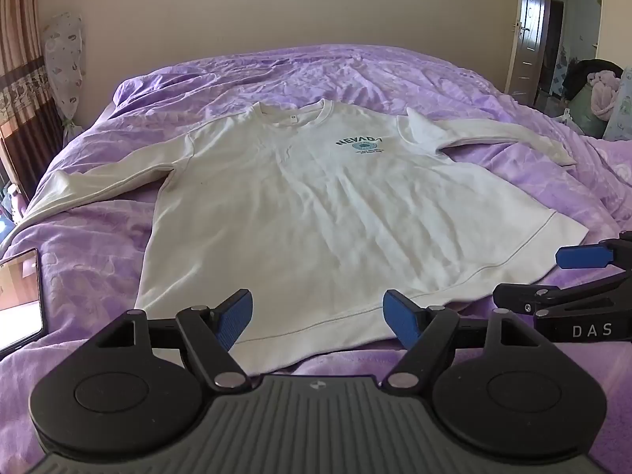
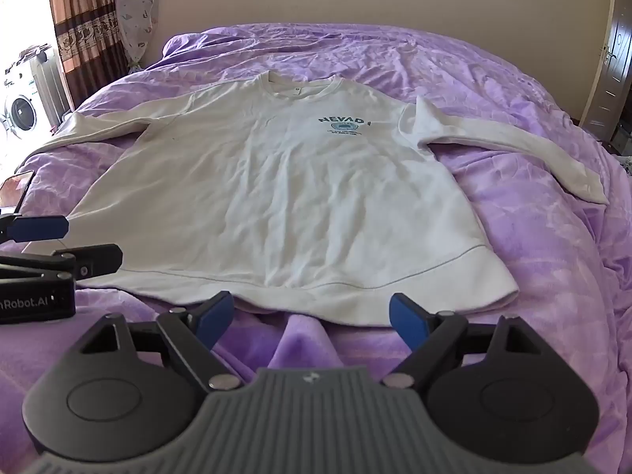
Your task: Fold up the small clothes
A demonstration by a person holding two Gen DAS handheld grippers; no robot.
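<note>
A white long-sleeved sweatshirt (image 1: 316, 205) (image 2: 284, 197) with a small teal "NEVADA" print lies flat, front up, on the purple bed, collar away from me and both sleeves spread sideways. My left gripper (image 1: 318, 318) hovers open just above the hem's left half, blue pads wide apart, nothing between them. My right gripper (image 2: 310, 318) is open too, just short of the hem's right half, over a fold of purple cover. Each gripper shows in the other's view: the right gripper (image 1: 584, 276) at the right edge, the left gripper (image 2: 47, 245) at the left edge.
The purple bedcover (image 1: 513, 181) (image 2: 553, 256) is rumpled all around the sweatshirt. A phone (image 1: 19, 296) (image 2: 15, 189) lies on the bed's left edge. A curtain (image 2: 79, 19), a washing machine (image 2: 19, 106) and a covered fan (image 1: 65, 67) stand at left; an open door (image 1: 533, 27) at right.
</note>
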